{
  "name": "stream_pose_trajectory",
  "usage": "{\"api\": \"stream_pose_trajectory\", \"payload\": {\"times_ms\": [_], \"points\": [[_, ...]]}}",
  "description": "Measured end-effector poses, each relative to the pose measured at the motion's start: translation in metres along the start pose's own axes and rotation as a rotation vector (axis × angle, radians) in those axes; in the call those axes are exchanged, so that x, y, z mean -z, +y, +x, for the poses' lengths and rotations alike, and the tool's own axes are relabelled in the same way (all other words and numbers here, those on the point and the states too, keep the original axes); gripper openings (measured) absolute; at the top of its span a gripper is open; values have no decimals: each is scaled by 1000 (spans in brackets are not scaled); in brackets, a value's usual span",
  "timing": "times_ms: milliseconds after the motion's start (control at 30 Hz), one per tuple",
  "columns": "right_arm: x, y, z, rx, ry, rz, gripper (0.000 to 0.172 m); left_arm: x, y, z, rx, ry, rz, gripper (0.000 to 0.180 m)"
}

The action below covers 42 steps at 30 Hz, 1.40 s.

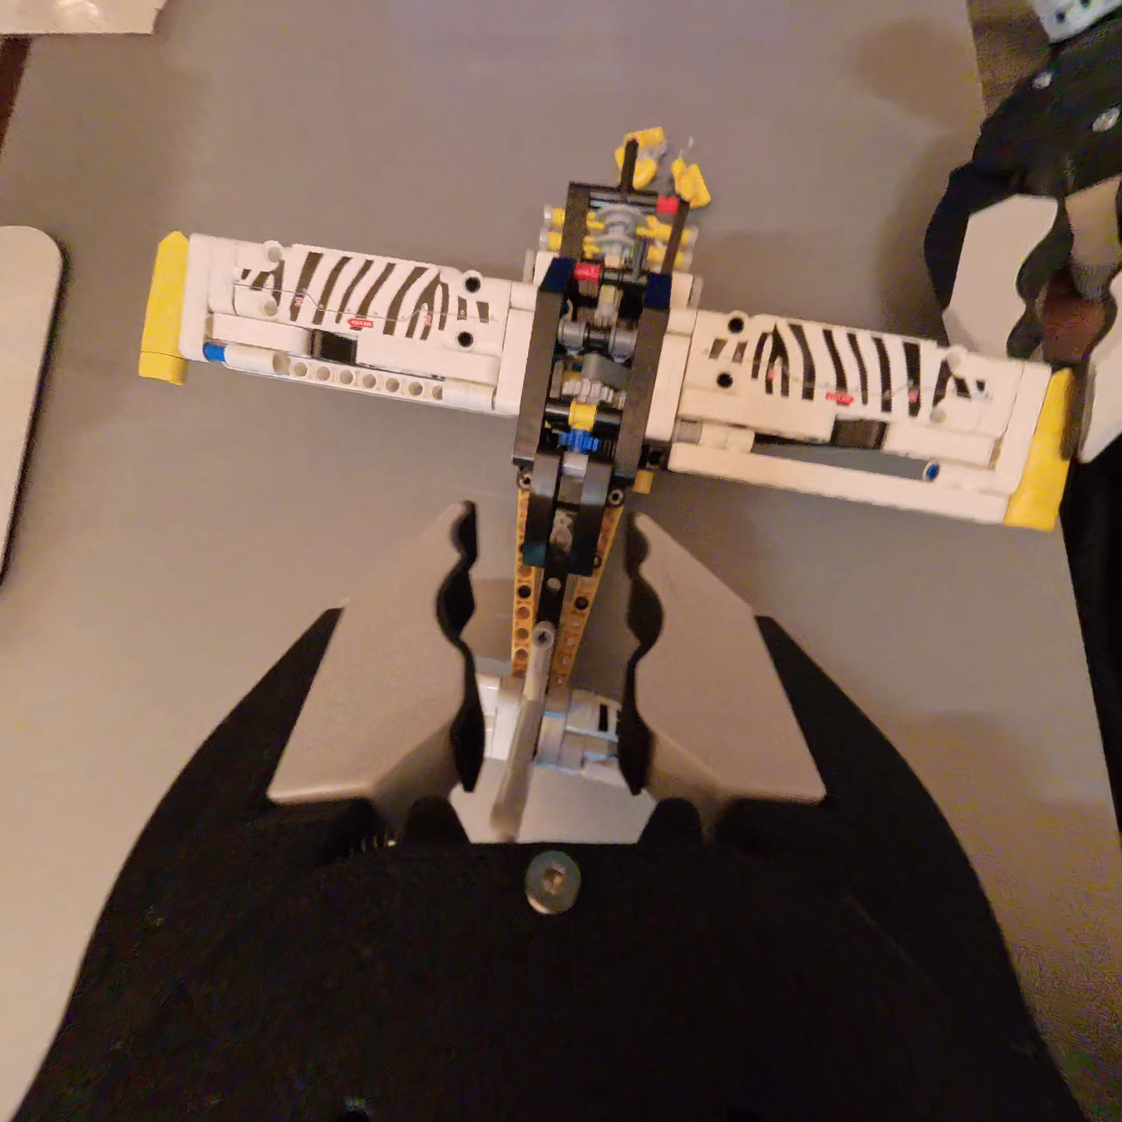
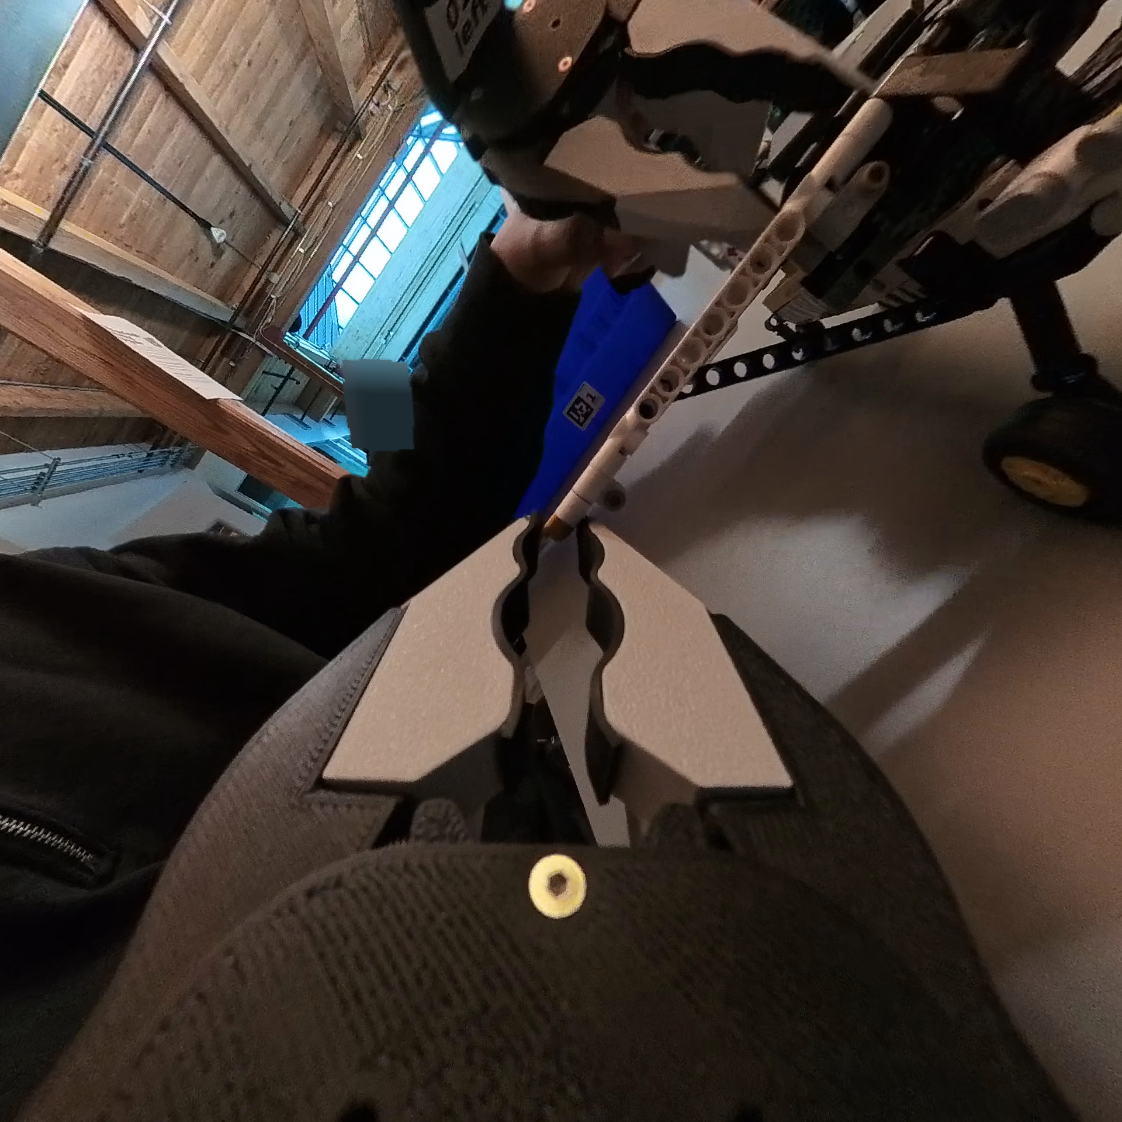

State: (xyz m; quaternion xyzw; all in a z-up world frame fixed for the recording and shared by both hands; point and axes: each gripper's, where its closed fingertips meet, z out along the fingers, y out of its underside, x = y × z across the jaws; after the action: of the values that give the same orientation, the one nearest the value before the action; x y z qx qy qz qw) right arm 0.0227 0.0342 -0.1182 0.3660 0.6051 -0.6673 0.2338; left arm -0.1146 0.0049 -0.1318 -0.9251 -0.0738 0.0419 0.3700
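Observation:
A toy brick plane (image 1: 583, 340) stands on the grey table (image 1: 303, 577). Its wings are white with black stripes and yellow tips. My left gripper (image 1: 549, 516) straddles the rear fuselage from behind. Its fingers are shut on the white tail block (image 1: 564, 734) deep between them, while the tips stand clear of the narrow yellow beams. It also shows in the right wrist view (image 2: 637, 109). My right gripper (image 2: 555, 528) is shut on the yellow end of the wing's edge (image 2: 716, 328). In the left wrist view it sits at the right wing tip (image 1: 1041, 461).
A white flat object (image 1: 24, 364) lies at the table's left edge. A black wheel with a yellow hub (image 2: 1044, 473) rests on the table under the plane. A blue block with a tag (image 2: 601, 376) and a person's dark sleeve (image 2: 425, 486) are behind the wing. From the left gripper's tips to the white flat object (image 1: 24, 364) is close to 30 centimeters.

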Motion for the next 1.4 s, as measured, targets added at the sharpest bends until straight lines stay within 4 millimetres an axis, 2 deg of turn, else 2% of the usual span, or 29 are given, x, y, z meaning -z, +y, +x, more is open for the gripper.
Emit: {"api": "stream_pose_trajectory", "payload": {"times_ms": [33, 67, 233, 267, 367, 467, 567, 733, 800, 900, 1000, 1067, 1167, 1233, 1300, 1400], "points": [[1, 0, 0, -3, -5, -3, 10, 0, 1, 0, -13, 28, -16, 30], [2, 0, 0, -8, -12, -5, 10, 0, 1, 4, -15, 73, -22, 22], [4, 0, 0, -14, -29, -13, 11, -9, 8, 13, -45, 136, -110, 40], [5, -1, 0, -13, -33, -12, 11, -12, 9, 13, -52, 129, -122, 40], [8, -3, -1, 3, -35, -8, 10, -13, 8, 6, -52, 83, -137, 24], [13, -12, -5, 8, -55, 16, 10, -2, 17, 10, -39, 55, -199, 24], [16, -26, -6, 9, -82, 45, 9, 18, 35, 16, -1, -18, -284, 25], [14, -46, 21, -7, -32, 47, 8, 50, 62, 31, 60, -172, -335, 27], [10, -50, 26, -18, -36, 44, 8, 58, 67, 40, 98, -192, -333, 28], [5, -55, 23, -27, -65, 66, 8, 64, 73, 46, 123, -207, -353, 31], [6, -60, 26, -31, -37, 112, 8, 71, 59, 42, 66, -258, -299, 35], [9, -61, 30, -40, -12, 140, 12, 79, 33, 44, 31, -265, -195, 37], [16, -62, 34, -72, 3, 171, 21, 77, -16, 63, -104, -215, -24, 56], [18, -62, 35, -79, 9, 186, 19, 60, -31, 69, -224, -228, -46, 73], [15, -60, 37, -71, 28, 168, 13, 34, -34, 71, -354, -243, -133, 90], [13, -60, 40, -52, 58, 171, 7, -1, -35, 67, -486, -221, -241, 100]]}}
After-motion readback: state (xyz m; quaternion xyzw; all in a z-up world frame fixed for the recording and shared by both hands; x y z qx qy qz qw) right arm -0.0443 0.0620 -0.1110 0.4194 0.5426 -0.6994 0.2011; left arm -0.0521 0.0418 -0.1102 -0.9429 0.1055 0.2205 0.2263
